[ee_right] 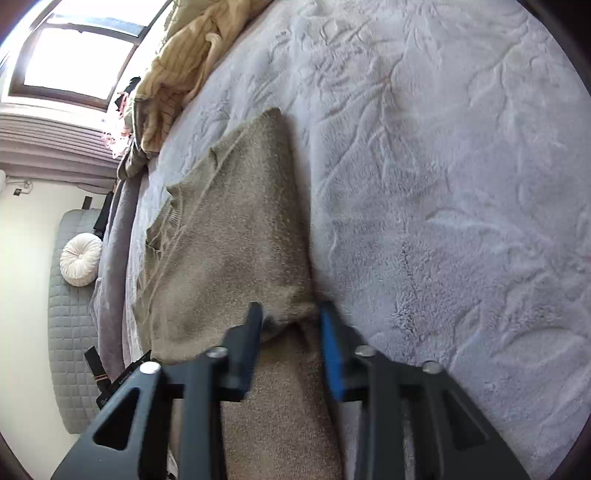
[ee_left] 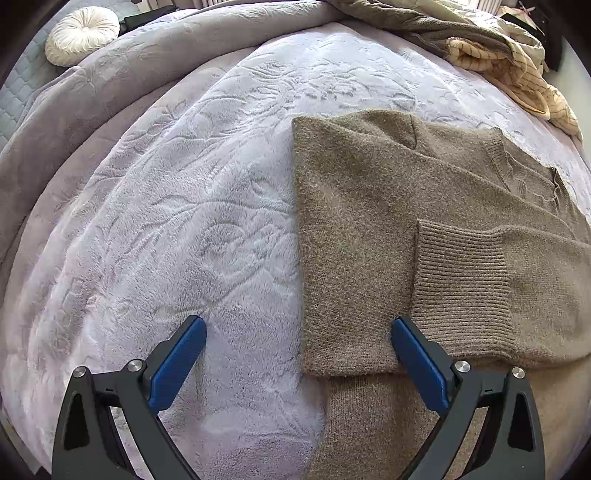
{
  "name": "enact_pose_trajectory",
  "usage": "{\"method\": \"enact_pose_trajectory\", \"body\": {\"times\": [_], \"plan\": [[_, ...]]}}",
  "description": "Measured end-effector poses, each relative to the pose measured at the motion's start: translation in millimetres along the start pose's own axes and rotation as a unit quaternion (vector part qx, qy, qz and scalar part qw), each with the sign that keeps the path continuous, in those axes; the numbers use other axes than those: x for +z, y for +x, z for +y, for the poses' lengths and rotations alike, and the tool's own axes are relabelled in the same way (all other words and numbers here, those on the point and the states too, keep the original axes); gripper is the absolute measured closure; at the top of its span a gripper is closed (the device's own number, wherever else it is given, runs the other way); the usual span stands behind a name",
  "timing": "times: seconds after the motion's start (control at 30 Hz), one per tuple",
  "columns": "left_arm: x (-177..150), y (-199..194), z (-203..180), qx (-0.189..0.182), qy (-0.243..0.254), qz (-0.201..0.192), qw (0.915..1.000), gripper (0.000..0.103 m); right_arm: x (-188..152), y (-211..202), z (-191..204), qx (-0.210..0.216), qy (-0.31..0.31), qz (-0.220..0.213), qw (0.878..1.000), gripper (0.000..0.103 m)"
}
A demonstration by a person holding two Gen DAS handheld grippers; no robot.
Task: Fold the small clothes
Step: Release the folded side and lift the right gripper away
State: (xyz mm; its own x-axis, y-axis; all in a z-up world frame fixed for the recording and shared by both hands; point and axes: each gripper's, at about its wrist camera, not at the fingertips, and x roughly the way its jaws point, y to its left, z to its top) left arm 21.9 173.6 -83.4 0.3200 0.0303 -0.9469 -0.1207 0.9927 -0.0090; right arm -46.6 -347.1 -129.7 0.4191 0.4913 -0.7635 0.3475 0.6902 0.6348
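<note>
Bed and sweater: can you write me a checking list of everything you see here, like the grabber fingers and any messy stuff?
Surface: pale fluffy blanket with a leafy pattern, covering the bed.
Job's things: brown sweater lying partly folded, ribbed cuff laid across it.
Clutter: yellowish striped garment and olive fabric heaped at the far edge.
Grippers: left gripper open above the sweater's folded edge, holding nothing; right gripper fingers close around a bunched sweater corner.
Cables: nothing seen.
Surroundings: round white cushion on a grey quilted mat; window.
</note>
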Motion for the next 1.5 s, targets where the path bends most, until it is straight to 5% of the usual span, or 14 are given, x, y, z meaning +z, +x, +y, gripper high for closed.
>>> {"method": "enact_pose_trajectory", "body": {"times": [0.17,0.5,0.77,1.2,1.5], "plan": [[0,2,-4,0.007,0.010,-0.004,0.9999,0.001,-1,-8,24,-0.035,-0.080,-0.020,0.996,0.088],[-8,-1,2,-0.001,-0.001,0.001,1.0000,0.001,-7,1,11,-0.063,-0.055,-0.013,0.996,0.083],[-20,-14,16,0.011,0.003,0.004,0.9999,0.001,-38,-21,36,-0.141,-0.096,-0.005,0.985,0.078],[-69,-74,34,-0.004,0.019,0.061,0.9979,0.002,-92,-27,70,-0.118,-0.079,0.046,0.989,0.061],[-96,-118,1,-0.021,0.049,0.089,0.9946,0.002,-111,-32,92,-0.140,-0.083,0.068,0.984,0.053]]}}
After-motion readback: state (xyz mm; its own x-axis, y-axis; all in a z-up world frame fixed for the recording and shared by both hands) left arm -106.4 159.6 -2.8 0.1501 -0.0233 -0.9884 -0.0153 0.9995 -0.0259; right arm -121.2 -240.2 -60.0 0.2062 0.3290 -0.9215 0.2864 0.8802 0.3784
